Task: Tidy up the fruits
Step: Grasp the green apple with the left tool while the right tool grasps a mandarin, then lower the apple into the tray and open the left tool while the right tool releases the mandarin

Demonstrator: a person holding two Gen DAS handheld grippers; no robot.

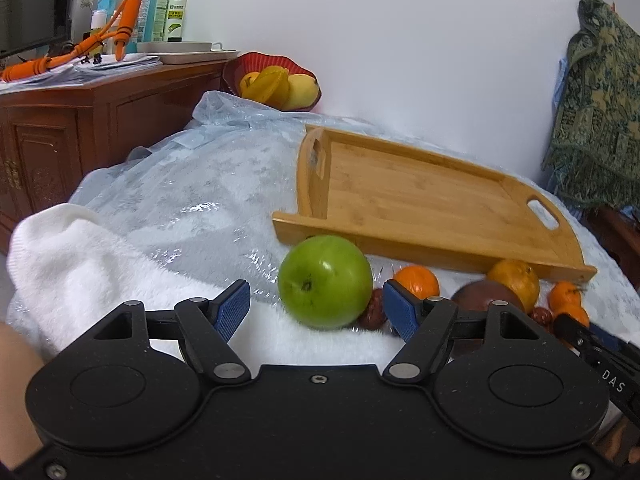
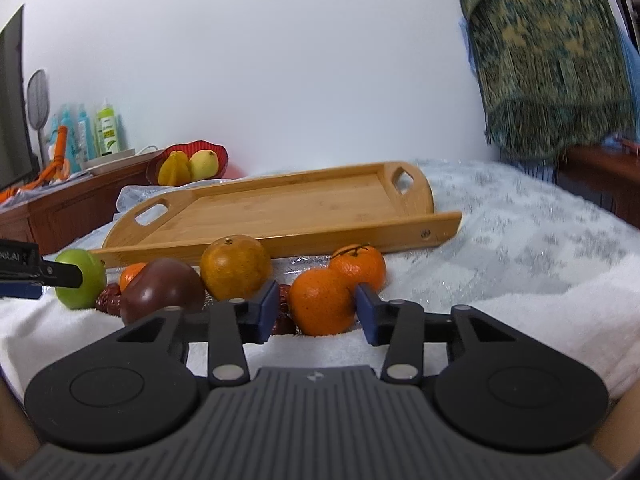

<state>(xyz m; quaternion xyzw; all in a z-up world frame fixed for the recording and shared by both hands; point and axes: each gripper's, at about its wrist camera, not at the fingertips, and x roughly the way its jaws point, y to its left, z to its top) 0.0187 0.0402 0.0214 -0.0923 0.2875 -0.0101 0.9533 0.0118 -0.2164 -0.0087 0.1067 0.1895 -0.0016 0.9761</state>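
Note:
My left gripper (image 1: 316, 308) has its blue pads on either side of a green apple (image 1: 324, 280), with a sliver of gap on the left; the jaws are open. In the right wrist view my right gripper (image 2: 318, 308) is shut on a mandarin (image 2: 320, 304) that rests on the white towel (image 2: 520, 320). Behind it lies a second mandarin (image 2: 360, 266). A yellowish orange (image 2: 236, 266), a dark brown fruit (image 2: 160, 288) and red dates (image 2: 110, 300) lie to the left. The bamboo tray (image 2: 280, 208) stands bare behind the fruit.
A red bowl (image 1: 280, 80) of yellow fruit sits at the back by a wooden cabinet (image 1: 80, 128) crowded with bottles. Crinkled clear plastic (image 1: 200, 184) covers the table. A green patterned cloth (image 1: 600, 100) hangs at the far right.

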